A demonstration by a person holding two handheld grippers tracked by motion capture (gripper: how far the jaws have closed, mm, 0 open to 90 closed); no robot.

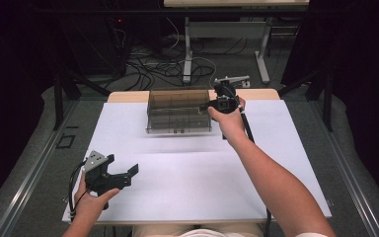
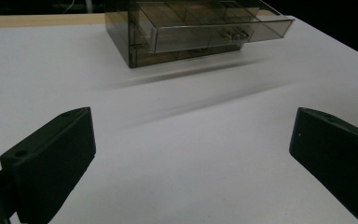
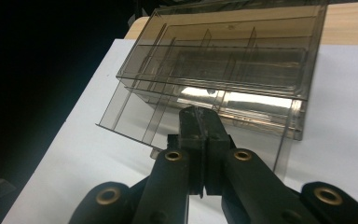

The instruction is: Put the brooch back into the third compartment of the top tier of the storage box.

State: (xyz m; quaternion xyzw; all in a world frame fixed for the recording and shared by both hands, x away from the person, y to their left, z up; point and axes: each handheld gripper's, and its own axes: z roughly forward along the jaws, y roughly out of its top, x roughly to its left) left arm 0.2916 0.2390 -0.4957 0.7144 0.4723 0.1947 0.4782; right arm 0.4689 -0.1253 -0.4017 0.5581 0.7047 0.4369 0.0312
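Dark room, grey floor [image 1: 34, 163], tangled cables [image 1: 153, 66], white-legged desk [image 1: 227, 29] behind

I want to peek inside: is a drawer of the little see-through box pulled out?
Yes, in the left gripper view one drawer sticks out from the front of the smoky clear box.

Left gripper [image 2: 191, 154] agape over table [image 2: 191, 140]; drawer box [image 2: 186, 28] beyond

Box [image 1: 178, 111]: smoky brown, see-through; plain
Drawer [image 2: 214, 32]: the same smoky tint
Sheet [image 1: 197, 173]: white; unpatterned
Table [image 1: 128, 97]: pale wood at the far edge
Left gripper [image 1: 131, 175]: black; grey plate on top
Right gripper [image 3: 198, 119]: black; brass-coloured rivets
Floor [image 1: 39, 148]: grey
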